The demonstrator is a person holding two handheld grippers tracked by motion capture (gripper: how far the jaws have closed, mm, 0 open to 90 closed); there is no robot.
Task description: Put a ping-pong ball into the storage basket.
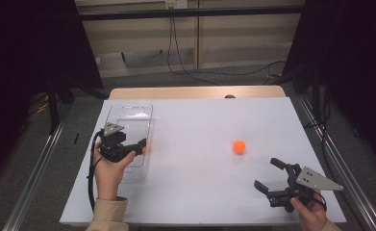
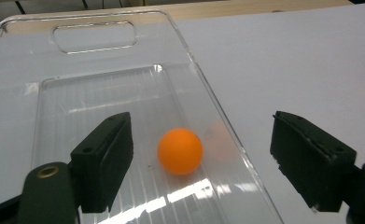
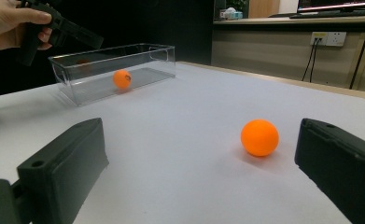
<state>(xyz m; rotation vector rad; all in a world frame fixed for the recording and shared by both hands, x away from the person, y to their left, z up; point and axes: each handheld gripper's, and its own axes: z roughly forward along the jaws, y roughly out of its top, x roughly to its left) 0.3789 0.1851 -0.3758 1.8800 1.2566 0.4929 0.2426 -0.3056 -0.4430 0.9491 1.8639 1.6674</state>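
The left gripper (image 1: 138,145) hangs over the near end of a clear plastic bin (image 1: 128,109), its blocky black jaws spread wide and gripping nothing. Looking along those jaws in the left gripper view, a smooth, matte orange ball (image 2: 180,151) rests on the bin's ribbed, see-through floor, below and between the two jaw tips, a little nearer the left-hand one and touching neither. The bin (image 2: 28,23) is a long rectangular box with thin glossy walls, rounded corners and a slot-shaped handle cut into its far end; a pale orange reflection of the ball shows in the side wall just beyond it. That wall runs between the jaws, so the right-hand jaw sits outside the bin, over the plain white tabletop (image 2: 287,56).

The right gripper (image 1: 267,174) is held low at the near right of the table (image 1: 200,120), jaws also wide open and empty. In the right gripper view a second orange ball (image 3: 260,137), the same round, dull-finished kind, lies on the flat white surface ahead of the jaws, closer to the right-hand one, with a clear gap on each side. Farther off past the left-hand jaw stands the transparent bin (image 3: 147,56) with the first ball (image 3: 122,79) inside, and the person's other hand (image 3: 10,23) holds its gripper above it. Each jaw is a chunky, hard-edged block of dark plastic.
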